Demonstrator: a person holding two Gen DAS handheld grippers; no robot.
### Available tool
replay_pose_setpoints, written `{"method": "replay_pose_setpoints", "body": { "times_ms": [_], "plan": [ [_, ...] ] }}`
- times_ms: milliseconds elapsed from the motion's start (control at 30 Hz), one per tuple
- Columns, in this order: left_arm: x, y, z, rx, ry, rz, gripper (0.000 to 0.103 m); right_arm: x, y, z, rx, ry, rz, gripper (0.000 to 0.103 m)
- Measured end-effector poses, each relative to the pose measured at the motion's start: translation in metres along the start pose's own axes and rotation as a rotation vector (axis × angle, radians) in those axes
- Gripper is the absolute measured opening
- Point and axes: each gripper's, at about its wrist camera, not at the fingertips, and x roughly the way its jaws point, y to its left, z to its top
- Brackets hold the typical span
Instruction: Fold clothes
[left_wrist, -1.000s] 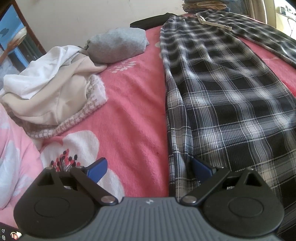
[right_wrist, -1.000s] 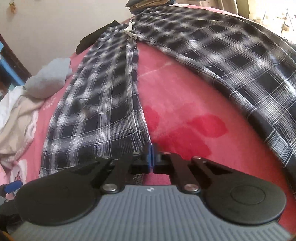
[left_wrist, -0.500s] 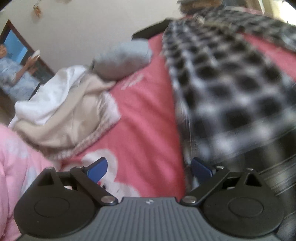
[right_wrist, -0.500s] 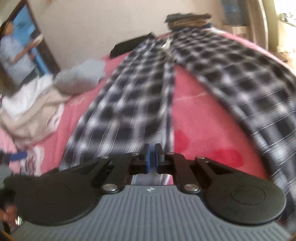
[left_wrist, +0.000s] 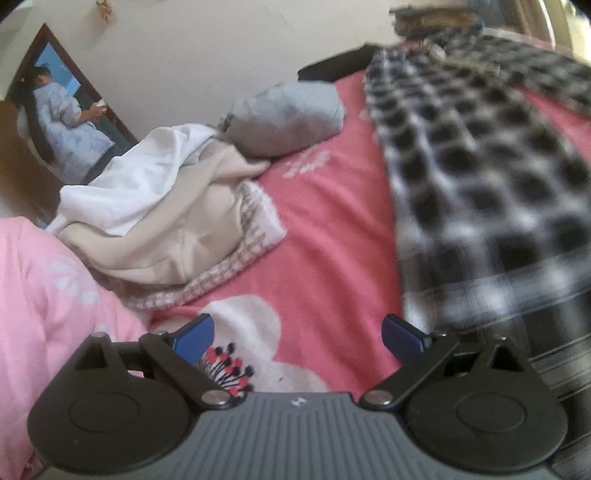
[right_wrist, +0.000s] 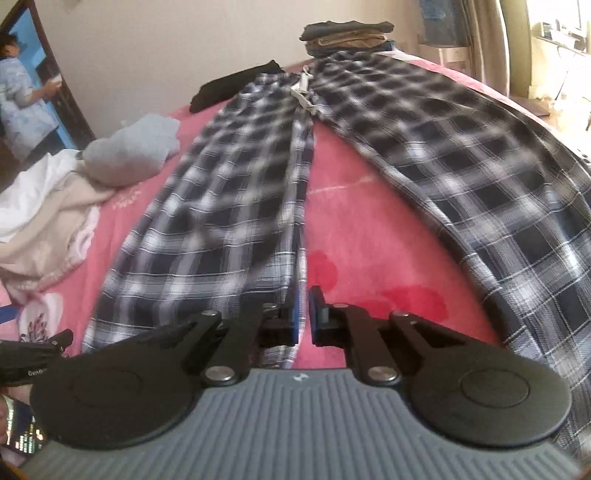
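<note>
plaid trousers (right_wrist: 236, 206) spread flat on pink bed (right_wrist: 369, 229), legs splayed apart. right claw (right_wrist: 303, 317) nearly clenched, pinching inner hem of one leg; jaws just eased a touch wider, cloth between them. left claw (left_wrist: 295, 332) released, empty, beside same leg's outer edge. views now look further up the trousers: leg-over-leg fold likely starting.

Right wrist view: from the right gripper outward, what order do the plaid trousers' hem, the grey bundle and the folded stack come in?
1. Plaid trousers' hem, at the right gripper.
2. Grey bundle, left, midway.
3. Folded stack, far end.
</note>
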Motion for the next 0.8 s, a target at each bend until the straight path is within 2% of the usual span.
{"method": "replay_pose_setpoints", "body": {
  "times_ms": [67,133,233,300,433,600,733,800],
  "plan": [
    [-0.001,0.002,0.002,-0.016,0.001,-0.064,0.098,0.002,0.005,-0.001,-0.021,0.008,0.031,0.006],
    [0.000,-0.003,-0.002,0.009,0.023,-0.103,0.098,0.006,0.013,-0.003,-0.046,0.028,0.057,0.006],
    [0.005,-0.018,-0.013,0.086,0.100,-0.121,0.098,0.009,0.019,-0.006,-0.062,0.054,0.082,0.006],
    [0.009,-0.027,-0.022,0.125,0.154,-0.118,0.098,0.012,0.017,-0.007,-0.061,0.082,0.068,0.006],
    [0.000,-0.025,-0.023,0.143,0.150,-0.032,0.098,0.016,0.005,-0.007,-0.020,0.120,0.032,0.006],
    [-0.028,-0.016,-0.018,0.166,0.087,0.009,0.098,0.005,-0.002,-0.001,0.005,0.104,0.032,0.006],
    [-0.047,-0.012,-0.007,0.154,0.040,0.019,0.098,-0.009,-0.001,0.002,-0.004,0.086,0.052,0.006],
    [-0.054,-0.010,-0.004,0.139,0.023,-0.010,0.098,-0.018,0.002,0.000,-0.023,0.083,0.065,0.006]
  ]
}}
